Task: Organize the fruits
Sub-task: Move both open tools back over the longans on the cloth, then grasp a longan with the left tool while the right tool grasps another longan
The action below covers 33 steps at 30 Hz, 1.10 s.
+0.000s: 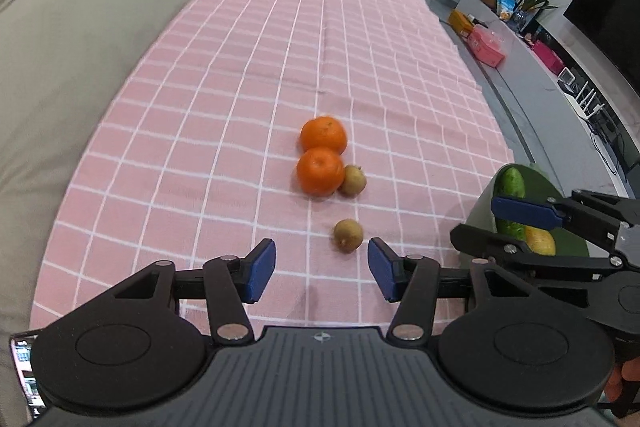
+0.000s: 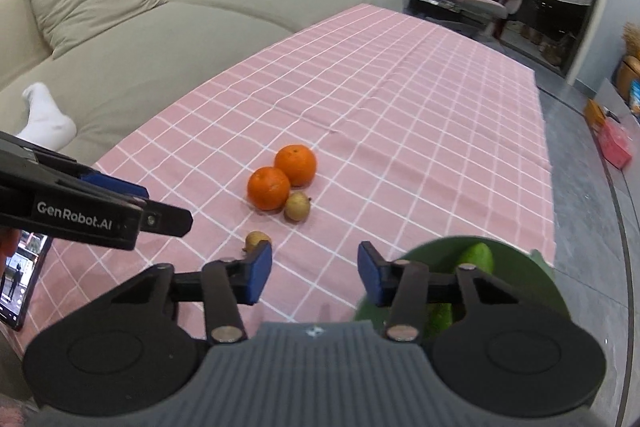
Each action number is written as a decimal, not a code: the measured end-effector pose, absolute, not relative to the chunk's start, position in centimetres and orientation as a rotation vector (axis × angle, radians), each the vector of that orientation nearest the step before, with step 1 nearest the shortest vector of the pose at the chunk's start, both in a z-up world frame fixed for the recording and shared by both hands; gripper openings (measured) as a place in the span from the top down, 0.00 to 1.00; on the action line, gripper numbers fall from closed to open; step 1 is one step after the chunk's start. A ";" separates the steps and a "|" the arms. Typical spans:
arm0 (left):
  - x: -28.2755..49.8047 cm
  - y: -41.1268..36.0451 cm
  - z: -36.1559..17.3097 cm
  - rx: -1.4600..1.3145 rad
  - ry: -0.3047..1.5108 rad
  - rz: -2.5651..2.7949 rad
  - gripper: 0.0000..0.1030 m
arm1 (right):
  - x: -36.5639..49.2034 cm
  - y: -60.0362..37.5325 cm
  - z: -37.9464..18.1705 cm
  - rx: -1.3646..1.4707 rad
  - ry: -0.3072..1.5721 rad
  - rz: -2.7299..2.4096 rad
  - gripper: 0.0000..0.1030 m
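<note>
A kiwi is seen just ahead of the left gripper; both it and the right gripper are held apart, empty.

Both tongs are angled downward. The left tongs are held with jaws apart and nothing between them. The right tongs are likewise parted and empty, positioned beside the left.
</note>
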<state>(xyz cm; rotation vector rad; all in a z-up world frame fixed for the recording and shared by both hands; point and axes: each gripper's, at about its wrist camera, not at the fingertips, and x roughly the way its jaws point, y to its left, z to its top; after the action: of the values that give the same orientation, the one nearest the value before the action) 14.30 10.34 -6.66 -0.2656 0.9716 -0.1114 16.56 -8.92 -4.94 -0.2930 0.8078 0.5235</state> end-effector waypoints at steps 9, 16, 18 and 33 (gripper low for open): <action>16.1 9.1 -9.1 -0.253 0.991 -0.190 0.49 | 19.1 -7.4 -6.7 -0.334 0.844 0.557 0.82; 18.0 7.5 -11.1 -0.253 1.018 -0.203 0.56 | 20.8 -7.6 -7.3 -0.333 0.858 0.544 0.82; 18.2 7.1 -11.3 -0.235 1.019 -0.199 0.59 | 21.1 -7.8 -7.6 -0.330 0.865 0.542 0.82; 18.3 7.9 -11.2 -0.243 1.011 -0.167 0.94 | 22.5 -7.0 -8.7 -0.324 0.894 0.558 0.81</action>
<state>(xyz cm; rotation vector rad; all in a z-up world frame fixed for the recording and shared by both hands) 18.33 7.89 -11.18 -0.2426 1.0114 -0.1670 22.46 -6.99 -8.74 -0.3244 0.8944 0.5581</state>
